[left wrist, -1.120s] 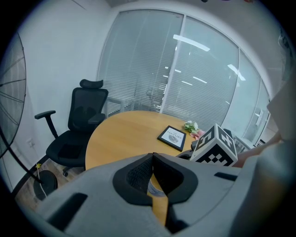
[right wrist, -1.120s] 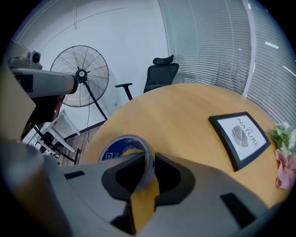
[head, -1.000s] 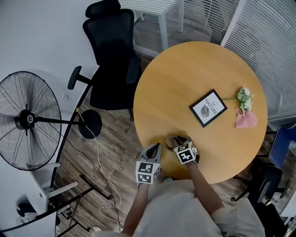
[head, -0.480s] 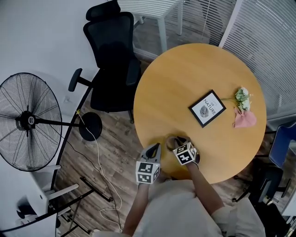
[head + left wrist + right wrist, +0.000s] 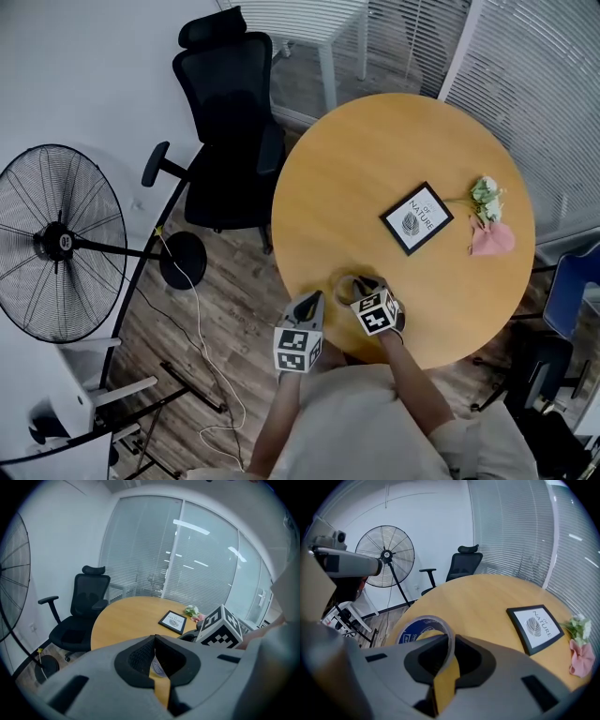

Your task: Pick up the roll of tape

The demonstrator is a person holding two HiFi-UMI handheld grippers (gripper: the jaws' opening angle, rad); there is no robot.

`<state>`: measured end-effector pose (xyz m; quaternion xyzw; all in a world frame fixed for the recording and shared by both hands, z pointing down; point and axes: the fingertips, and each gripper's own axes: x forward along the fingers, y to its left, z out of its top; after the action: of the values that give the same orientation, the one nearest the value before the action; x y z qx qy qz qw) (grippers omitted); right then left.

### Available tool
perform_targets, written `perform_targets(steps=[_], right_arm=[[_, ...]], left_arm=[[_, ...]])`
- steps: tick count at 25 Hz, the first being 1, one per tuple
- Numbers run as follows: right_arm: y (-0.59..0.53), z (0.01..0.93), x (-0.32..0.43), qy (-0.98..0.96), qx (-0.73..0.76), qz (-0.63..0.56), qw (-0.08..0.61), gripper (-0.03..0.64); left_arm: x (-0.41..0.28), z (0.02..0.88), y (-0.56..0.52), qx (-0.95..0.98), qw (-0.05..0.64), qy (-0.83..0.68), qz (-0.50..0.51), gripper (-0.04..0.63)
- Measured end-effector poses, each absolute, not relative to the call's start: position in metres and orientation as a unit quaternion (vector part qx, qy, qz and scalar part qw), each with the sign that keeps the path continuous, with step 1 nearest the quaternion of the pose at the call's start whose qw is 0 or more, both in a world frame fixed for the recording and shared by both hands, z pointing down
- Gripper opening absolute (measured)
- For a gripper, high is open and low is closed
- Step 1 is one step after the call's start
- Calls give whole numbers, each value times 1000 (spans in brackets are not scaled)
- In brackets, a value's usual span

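Right tongs (image 5: pixel 452 638) are clenching on the tape (image 5: pixel 408 633): one jaw is sitting inside the ring, the other outside, pinching its thin wall. The tape is sitting at the near edge of the bench (image 5: pixel 375 159), just in front of the person. No view is showing whether it is resting on the wood or already clearing it. Left tongs (image 5: pixel 154 638) are clenching on nothing, hovering off the near edge just beside the right pair.

Risks, as judged:
- The grip is taking only one side of the ring, so the roll is likely to be swinging or pivoting round the pinch on the way up.
- A weak pinch on that narrow wall is inviting a slip.
- This close to the near edge, a dropped roll is probably going over to the floor rather than stopping on the bench.
- The left tongs are sitting close enough to be knocking the roll if either hand is drifting sideways.

Writing:
- A blue band inside the tape's core is carrying white print, too small for reading.
- Further out, toward the right edge, a black frame (image 5: pixel 415 217) is showing a leaf emblem and the word "NATURE". A smaller line above it is not coming through.
- Flowers (image 5: pixel 487 199) are lying past it at the right edge, with no label.
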<state>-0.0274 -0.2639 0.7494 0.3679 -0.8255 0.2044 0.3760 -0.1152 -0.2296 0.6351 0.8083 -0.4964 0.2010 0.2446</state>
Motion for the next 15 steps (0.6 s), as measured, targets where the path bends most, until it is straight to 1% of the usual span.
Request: perform_targets(steps=[6,15], right_arm=[[-254,730,-29,-832,377,195,358,43],[-236,703,-23,-836,399,231,299,42]], left_arm=[[-122,625,-215,808,235,-504,194,9],[-128,615,-196,804,226,-517,188,9]])
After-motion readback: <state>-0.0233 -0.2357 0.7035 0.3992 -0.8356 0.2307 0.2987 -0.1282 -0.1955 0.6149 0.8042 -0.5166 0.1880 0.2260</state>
